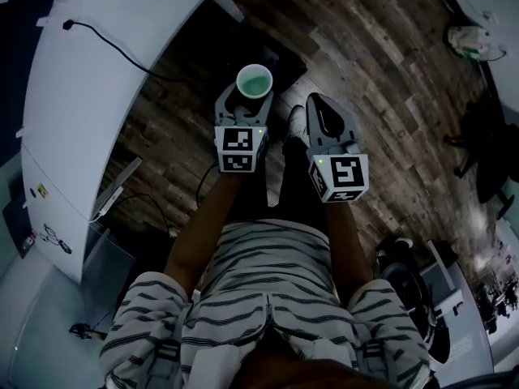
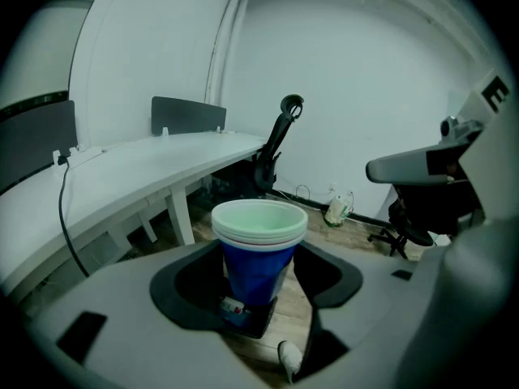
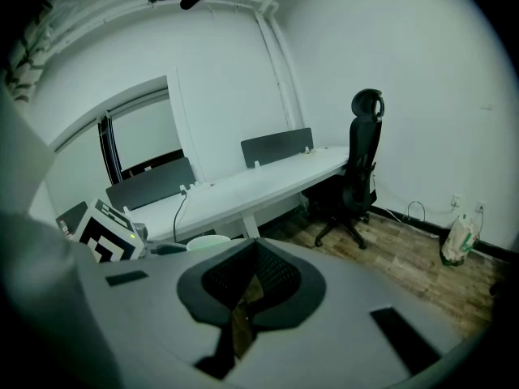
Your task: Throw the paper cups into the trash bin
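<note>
A stack of nested blue paper cups (image 2: 258, 254) with white rims stands upright between the jaws of my left gripper (image 2: 259, 286), which is shut on its lower part. In the head view the cups' open mouth (image 1: 254, 81) shows just ahead of the left gripper (image 1: 243, 108), above the wooden floor. My right gripper (image 1: 323, 113) hangs beside it to the right, a little apart. In the right gripper view its jaws meet at the tip (image 3: 250, 254) with nothing between them, and the cups' rim (image 3: 209, 241) peeks out at the left.
A long curved white desk (image 1: 105, 79) with a black cable (image 1: 109, 40) runs along the left. A black office chair (image 3: 361, 164) stands at its far end. A second chair (image 2: 422, 173) and a bag (image 2: 336, 211) sit on the wooden floor (image 1: 389, 71).
</note>
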### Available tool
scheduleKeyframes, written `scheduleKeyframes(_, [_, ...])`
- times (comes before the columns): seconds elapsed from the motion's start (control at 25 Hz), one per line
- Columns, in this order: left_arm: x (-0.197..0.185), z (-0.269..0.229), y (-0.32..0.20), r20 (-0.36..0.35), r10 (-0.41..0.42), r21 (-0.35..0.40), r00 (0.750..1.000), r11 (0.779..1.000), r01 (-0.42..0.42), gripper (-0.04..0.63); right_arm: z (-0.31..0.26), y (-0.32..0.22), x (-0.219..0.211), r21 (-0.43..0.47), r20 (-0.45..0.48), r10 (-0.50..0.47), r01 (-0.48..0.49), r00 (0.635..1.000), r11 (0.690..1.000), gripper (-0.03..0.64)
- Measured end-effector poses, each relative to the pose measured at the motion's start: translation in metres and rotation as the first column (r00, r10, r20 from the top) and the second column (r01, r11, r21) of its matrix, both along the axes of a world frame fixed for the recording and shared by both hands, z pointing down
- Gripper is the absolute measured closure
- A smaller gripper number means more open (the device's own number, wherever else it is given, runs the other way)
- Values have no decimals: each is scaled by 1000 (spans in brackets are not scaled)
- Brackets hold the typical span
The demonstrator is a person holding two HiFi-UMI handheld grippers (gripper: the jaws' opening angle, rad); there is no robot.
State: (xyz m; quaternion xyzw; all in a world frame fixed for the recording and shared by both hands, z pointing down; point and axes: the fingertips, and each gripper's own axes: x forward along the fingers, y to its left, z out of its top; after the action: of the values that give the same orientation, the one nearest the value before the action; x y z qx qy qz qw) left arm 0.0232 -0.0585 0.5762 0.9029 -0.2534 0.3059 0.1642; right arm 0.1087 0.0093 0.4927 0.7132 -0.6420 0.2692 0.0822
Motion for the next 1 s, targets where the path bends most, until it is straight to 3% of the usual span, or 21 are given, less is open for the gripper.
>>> scheduleKeyframes(1.0, [-3, 165, 18, 94, -17, -135, 995, 990, 30, 304, 97, 21, -28, -90, 60, -18, 24, 998, 996, 600])
